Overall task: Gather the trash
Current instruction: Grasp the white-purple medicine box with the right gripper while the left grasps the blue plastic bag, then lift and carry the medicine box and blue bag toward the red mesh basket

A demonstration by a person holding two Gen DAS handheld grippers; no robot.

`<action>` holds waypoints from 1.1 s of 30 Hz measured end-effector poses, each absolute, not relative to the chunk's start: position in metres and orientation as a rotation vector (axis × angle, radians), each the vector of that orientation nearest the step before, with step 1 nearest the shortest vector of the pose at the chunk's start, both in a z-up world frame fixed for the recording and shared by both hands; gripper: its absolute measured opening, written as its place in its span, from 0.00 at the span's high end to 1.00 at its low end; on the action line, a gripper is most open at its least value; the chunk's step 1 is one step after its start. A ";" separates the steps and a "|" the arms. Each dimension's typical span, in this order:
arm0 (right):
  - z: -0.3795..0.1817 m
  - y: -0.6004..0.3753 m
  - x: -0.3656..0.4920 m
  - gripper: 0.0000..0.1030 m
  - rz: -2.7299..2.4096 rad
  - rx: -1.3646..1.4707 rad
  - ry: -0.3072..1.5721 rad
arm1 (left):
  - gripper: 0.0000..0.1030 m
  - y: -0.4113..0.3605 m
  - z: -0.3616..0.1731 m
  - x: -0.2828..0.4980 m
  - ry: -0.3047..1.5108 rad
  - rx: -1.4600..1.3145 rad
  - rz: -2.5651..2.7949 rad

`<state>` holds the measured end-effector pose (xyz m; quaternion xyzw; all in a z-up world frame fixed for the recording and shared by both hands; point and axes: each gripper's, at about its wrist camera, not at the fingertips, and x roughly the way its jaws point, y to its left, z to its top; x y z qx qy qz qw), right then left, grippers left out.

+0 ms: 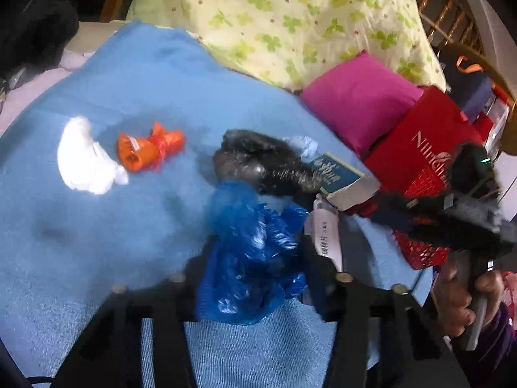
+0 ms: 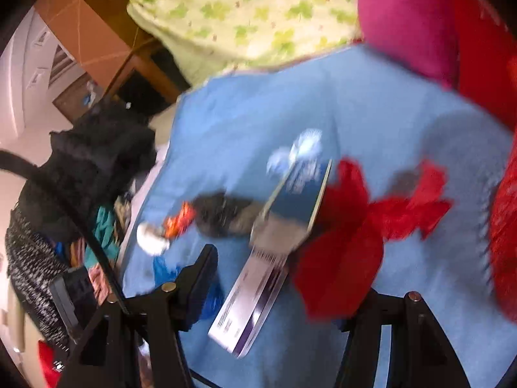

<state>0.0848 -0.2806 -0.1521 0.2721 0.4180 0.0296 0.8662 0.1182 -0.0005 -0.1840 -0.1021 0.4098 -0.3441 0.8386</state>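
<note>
Left wrist view: my left hand-held gripper (image 1: 255, 278) is clamped on a crumpled blue plastic bag (image 1: 252, 258), which bulges up between the two fingers. What the bag holds I cannot tell. It hangs over a blue blanket (image 1: 129, 103). On that blanket, to the left, lie a white crumpled wad (image 1: 85, 158) and, just beside it, an orange wrapper (image 1: 148, 148). Ahead of the bag sits a dark grey-black plastic bag (image 1: 258, 161), with a small pale-blue scrap (image 1: 303, 145) touching its far side. A dark blue box (image 1: 339, 174) and a white labelled pack (image 1: 326, 236) sit right of it. Further right is a red paper bag (image 1: 420, 148) — contents not visible. The right hand-held gripper (image 1: 387, 207) comes in from the right edge, blurred.

Right wrist view: heavy motion blur. My right hand-held gripper (image 2: 290, 291) has its fingers spread wide, nothing between them — the left finger (image 2: 197, 274) stands beside the white-and-purple pack (image 2: 252, 294), whether touching I cannot tell. The dark blue box (image 2: 297, 197) overlaps the pack's far end. Red plastic film (image 2: 355, 226) lies crumpled on the blanket (image 2: 274, 97) right of the pack. The orange wrapper (image 2: 179, 220), white wad (image 2: 150, 239) and dark bag (image 2: 223, 213) show smaller, beyond.
</note>
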 end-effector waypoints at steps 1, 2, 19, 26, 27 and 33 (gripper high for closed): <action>-0.157 -0.278 0.087 0.38 0.067 0.583 0.897 | 0.64 0.004 -0.183 0.116 0.860 -0.225 -0.723; -0.167 -0.274 0.092 0.38 0.073 0.607 0.942 | 0.64 0.009 -0.182 0.114 0.852 -0.232 -0.717; -0.205 -0.167 0.136 0.37 -0.170 0.264 1.176 | 0.84 0.129 -0.169 0.092 0.736 -0.309 -0.480; -0.205 -0.167 0.104 0.37 -0.209 0.271 1.184 | 0.84 0.124 -0.178 0.093 0.748 -0.311 -0.484; -0.205 -0.169 0.102 0.37 -0.206 0.272 1.184 | 0.84 0.123 -0.178 0.092 0.749 -0.309 -0.487; -0.206 -0.159 0.096 0.39 -0.192 0.228 1.184 | 0.84 0.117 -0.180 0.090 0.752 -0.306 -0.496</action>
